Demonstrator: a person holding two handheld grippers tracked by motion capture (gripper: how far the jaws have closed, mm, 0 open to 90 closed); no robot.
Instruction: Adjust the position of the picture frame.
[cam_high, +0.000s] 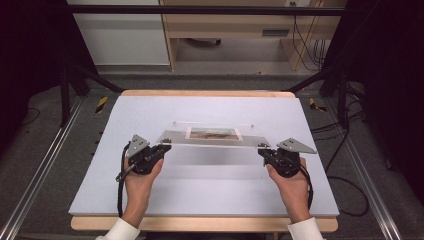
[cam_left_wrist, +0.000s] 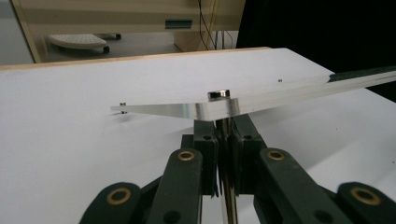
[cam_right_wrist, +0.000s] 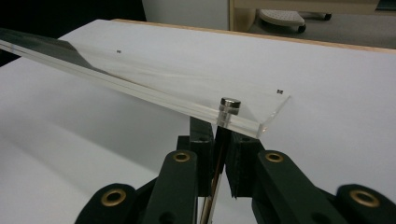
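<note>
the clear acrylic frame (cam_high: 212, 136), with a picture (cam_high: 213, 133) sandwiched inside, is held above the white table (cam_high: 150, 195), its near edge raised. the left gripper (cam_high: 162, 148) and right gripper (cam_high: 262, 149) are each clamped on a near corner by a magnet (cam_left_wrist: 218, 94). lifting seems done; placing is judged still left.

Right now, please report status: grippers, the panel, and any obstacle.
Left gripper and right gripper shut on clear acrylic panel corners. Panel lifted above table. Nothing in the way.
</note>
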